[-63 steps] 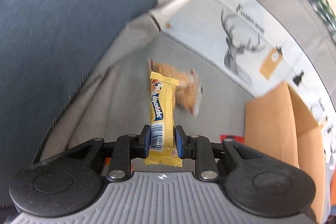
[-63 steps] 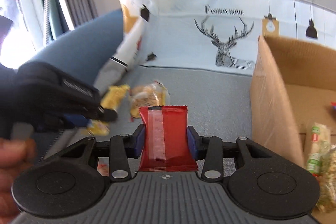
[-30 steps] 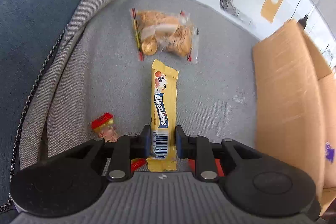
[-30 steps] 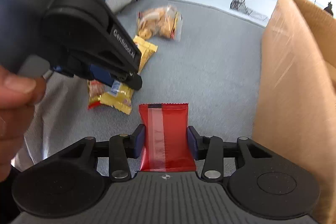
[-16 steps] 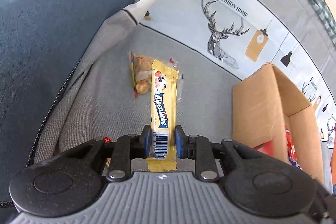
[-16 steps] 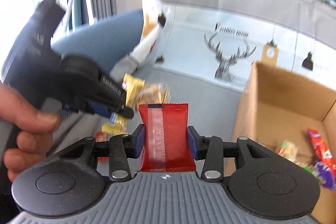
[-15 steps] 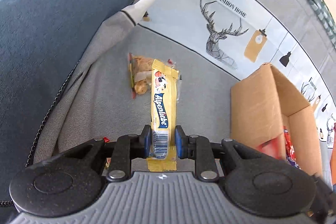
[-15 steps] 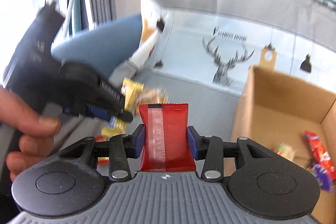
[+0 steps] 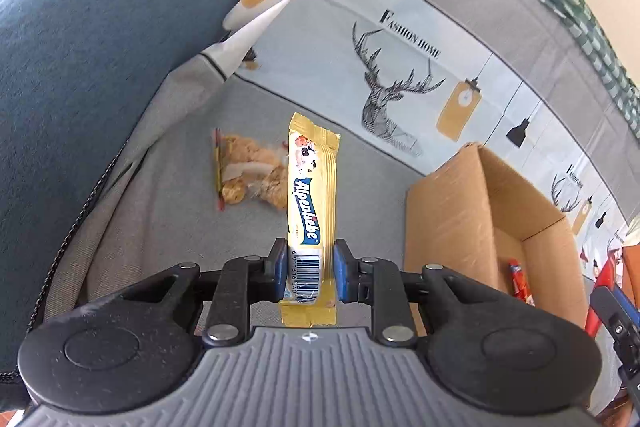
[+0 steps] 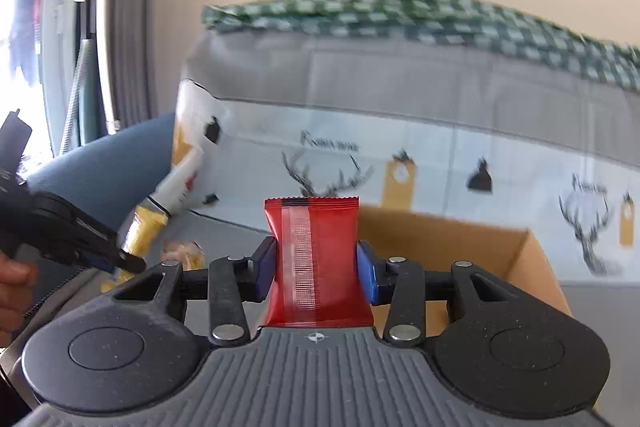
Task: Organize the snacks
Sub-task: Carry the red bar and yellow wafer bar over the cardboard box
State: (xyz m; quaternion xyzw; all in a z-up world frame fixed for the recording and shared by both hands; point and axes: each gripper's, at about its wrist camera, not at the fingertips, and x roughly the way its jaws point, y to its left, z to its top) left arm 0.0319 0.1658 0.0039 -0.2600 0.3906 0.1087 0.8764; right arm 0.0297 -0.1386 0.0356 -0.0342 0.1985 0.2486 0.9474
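My left gripper (image 9: 311, 269) is shut on a yellow Alpenliebe bar (image 9: 310, 187) and holds it above the grey sofa seat (image 9: 168, 211). A clear bag of biscuits (image 9: 248, 173) lies on the seat beyond it. My right gripper (image 10: 316, 273) is shut on a red snack packet (image 10: 316, 259), raised in front of an open cardboard box (image 10: 452, 227). The box also shows in the left wrist view (image 9: 452, 211), with a red snack (image 9: 518, 277) inside. The left gripper and its yellow bar (image 10: 142, 231) show at the left of the right wrist view.
A blue armrest (image 9: 92, 39) rises on the left. A deer-print cover (image 9: 400, 75) hangs over the sofa back. A green checked cloth (image 10: 400, 15) lies along the top of the back.
My right gripper has tilted up with the red packet, so the sofa back and wall fill its view. My left gripper has risen slightly, still holding the yellow bar.
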